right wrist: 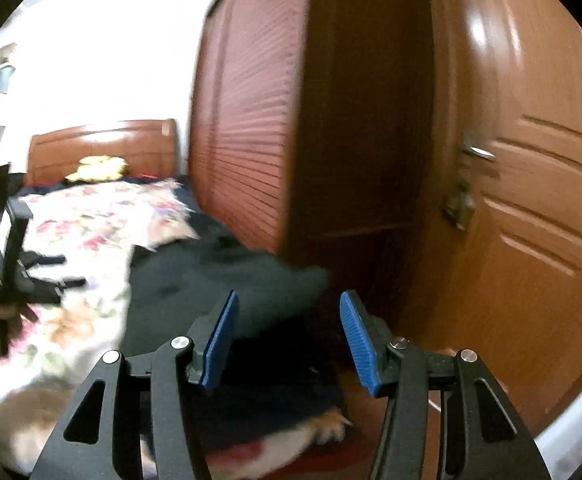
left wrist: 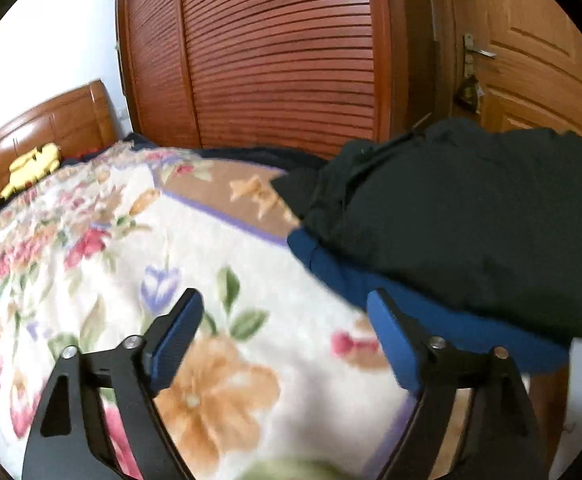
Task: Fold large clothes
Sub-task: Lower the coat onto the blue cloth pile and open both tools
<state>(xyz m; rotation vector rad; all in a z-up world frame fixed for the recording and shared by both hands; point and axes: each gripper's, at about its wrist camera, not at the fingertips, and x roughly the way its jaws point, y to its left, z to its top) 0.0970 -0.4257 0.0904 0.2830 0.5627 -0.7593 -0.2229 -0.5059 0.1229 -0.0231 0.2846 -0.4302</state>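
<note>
Dark folded garment point(left wrist: 463, 216) is lying on the floral bedspread point(left wrist: 131, 240), up and right of the released left gripper point(left wrist: 287, 312); the right gripper point(right wrist: 287, 320), spread and empty, is probably nearer.

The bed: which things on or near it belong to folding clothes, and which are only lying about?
Job:
- black garment
- blue garment under it
- left gripper, jaws open
- right gripper, jaws open

Lying about:
- yellow toy
- floral blanket
- wardrobe
- door
</note>
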